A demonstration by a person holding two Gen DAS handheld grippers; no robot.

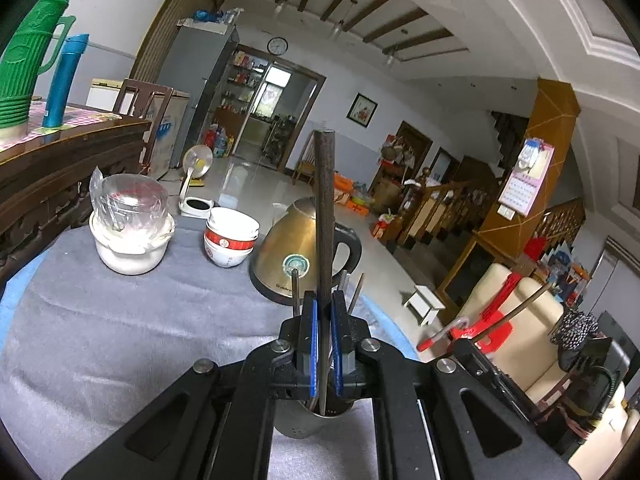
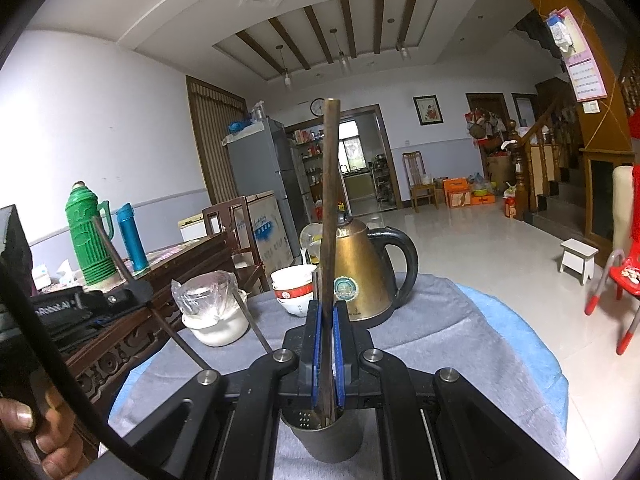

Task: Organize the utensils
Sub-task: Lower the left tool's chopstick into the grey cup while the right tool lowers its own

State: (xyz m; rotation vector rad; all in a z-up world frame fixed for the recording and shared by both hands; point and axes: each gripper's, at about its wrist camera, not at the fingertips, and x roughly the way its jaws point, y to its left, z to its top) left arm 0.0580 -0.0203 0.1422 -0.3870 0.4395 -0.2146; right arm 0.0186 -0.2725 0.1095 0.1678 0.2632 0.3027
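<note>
Looking through the left wrist camera, a dark chopstick is seen pinched between the blue pads of the left gripper. The jaws are pressed tight on it. The chopstick is held upright, and its low end is down in a grey metal cup just under the gripper. More thin sticks are seen poking up beside the jaws. The cup is set on a grey cloth. Farther off on the cloth, a gold kettle, stacked bowls and a white pot with a plastic-wrapped top are seen.

In the right wrist camera, a brown chopstick is pinched between the blue pads of the right gripper. These jaws are pressed together on it too. It is held upright, with its low end inside the same cup. The kettle and bowls are seen just behind. At the left, the other gripper is seen holding its dark stick tilted.
</note>
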